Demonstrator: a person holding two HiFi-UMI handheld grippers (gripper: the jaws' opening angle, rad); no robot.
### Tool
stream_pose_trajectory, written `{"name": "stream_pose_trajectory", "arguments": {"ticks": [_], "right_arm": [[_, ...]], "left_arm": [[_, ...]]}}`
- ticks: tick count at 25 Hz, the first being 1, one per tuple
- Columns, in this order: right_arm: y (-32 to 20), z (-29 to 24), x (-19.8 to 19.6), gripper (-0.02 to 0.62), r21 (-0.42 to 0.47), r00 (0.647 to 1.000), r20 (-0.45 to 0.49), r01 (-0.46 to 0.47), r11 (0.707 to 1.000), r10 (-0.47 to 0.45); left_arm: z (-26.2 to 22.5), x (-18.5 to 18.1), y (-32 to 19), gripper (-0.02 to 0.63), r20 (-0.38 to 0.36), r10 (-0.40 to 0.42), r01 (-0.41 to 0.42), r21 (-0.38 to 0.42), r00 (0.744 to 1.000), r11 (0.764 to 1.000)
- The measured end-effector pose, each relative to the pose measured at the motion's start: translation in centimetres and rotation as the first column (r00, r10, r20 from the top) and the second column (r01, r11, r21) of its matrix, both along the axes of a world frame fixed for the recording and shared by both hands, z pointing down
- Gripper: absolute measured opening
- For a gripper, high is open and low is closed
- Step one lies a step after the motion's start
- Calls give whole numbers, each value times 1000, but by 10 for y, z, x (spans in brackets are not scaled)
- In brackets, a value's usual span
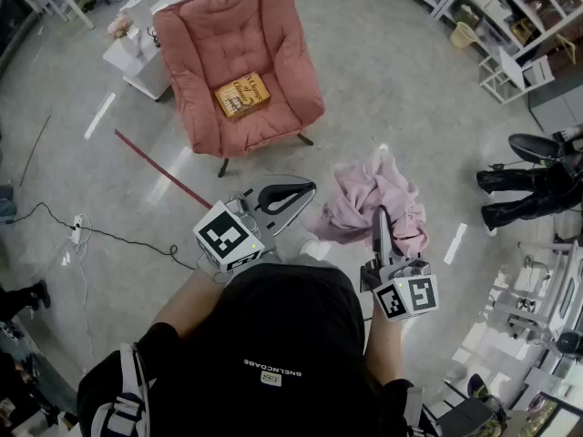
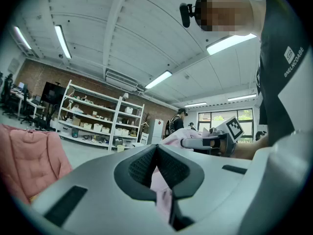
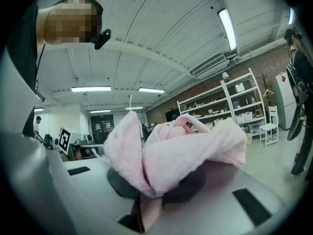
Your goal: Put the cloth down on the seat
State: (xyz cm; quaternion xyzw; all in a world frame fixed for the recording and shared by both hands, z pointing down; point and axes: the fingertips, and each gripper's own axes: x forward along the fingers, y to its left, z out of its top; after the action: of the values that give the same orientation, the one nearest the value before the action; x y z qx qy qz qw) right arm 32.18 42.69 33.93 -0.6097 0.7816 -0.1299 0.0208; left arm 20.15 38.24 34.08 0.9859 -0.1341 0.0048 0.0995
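We face a pink cushioned armchair [image 1: 273, 53], and the pink cloth [image 1: 378, 198] is well apart from its seat, bunched up above the floor to the chair's right and held between our two grippers. Our left gripper [image 1: 308, 190] is clamped on a thin edge of the cloth, and our right gripper [image 1: 381, 217] is closed tight on a thick fold of it. A yellow book [image 1: 242, 94] lies on the seat.

A glossy grey floor [image 1: 410, 89] carries a red tape line [image 1: 162, 168] and a black cable [image 1: 118, 237], white shelving [image 2: 98, 119] stands against a brick wall [image 2: 34, 72], and strip lights [image 2: 62, 40] run along a white beamed ceiling [image 2: 146, 28].
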Motion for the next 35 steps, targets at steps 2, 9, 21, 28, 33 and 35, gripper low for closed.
{"name": "stream_pose_trajectory", "arguments": {"ticks": [2, 9, 21, 28, 33, 35], "right_arm": [[-2, -2, -2, 78, -1, 1000, -6, -1, 1000, 1], [-7, 3, -24, 78, -14, 999, -20, -32, 999, 31], [-23, 7, -46, 75, -14, 996, 72, -47, 999, 48], [-53, 13, -47, 75, 32, 973, 231, -10, 999, 2], [-86, 19, -33, 75, 35, 967, 253, 2, 999, -11], [-103, 21, -23, 75, 31, 967, 255, 5, 1000, -13]], "left_arm": [[-2, -5, -3, 14, 11, -17, 17, 12, 1000, 1000], [6, -35, -10, 14, 29, -28, 27, 23, 999, 999], [19, -68, -25, 14, 41, -28, 29, -3, 999, 1000], [36, -72, -44, 14, 77, -53, 54, -3, 996, 999], [42, -59, -71, 14, 100, -72, 73, -7, 992, 997], [44, -52, -88, 14, 108, -78, 80, -12, 991, 997]]}}
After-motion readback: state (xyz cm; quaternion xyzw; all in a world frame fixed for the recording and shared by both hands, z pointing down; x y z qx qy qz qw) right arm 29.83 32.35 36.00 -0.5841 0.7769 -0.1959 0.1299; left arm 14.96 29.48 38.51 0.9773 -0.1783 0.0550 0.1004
